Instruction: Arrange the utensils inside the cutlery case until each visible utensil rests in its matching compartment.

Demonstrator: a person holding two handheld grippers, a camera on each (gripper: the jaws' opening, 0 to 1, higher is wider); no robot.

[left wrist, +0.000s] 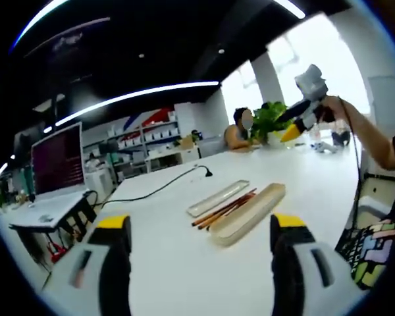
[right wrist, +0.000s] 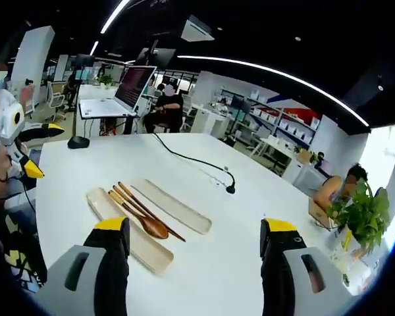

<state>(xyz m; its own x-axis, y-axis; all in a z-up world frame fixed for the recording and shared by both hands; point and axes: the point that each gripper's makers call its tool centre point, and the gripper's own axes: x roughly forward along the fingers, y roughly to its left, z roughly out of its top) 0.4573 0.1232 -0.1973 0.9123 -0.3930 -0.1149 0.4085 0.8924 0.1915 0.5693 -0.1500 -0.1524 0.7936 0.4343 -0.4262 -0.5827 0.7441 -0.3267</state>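
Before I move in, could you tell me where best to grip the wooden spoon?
Grip the spoon mid-handle, from above, jaws across its width. It lies flat beside the chopsticks, between case and lid, so the thin shaft is likely easier than the bowl.

Left tongs (left wrist: 201, 247) jaws spread wide, holding nothing. Right tongs (right wrist: 196, 245) likewise spread, raised, holding nothing.

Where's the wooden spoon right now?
In the right gripper view, the wooden spoon lies on the white table with the chopsticks, between the case tray and lid.
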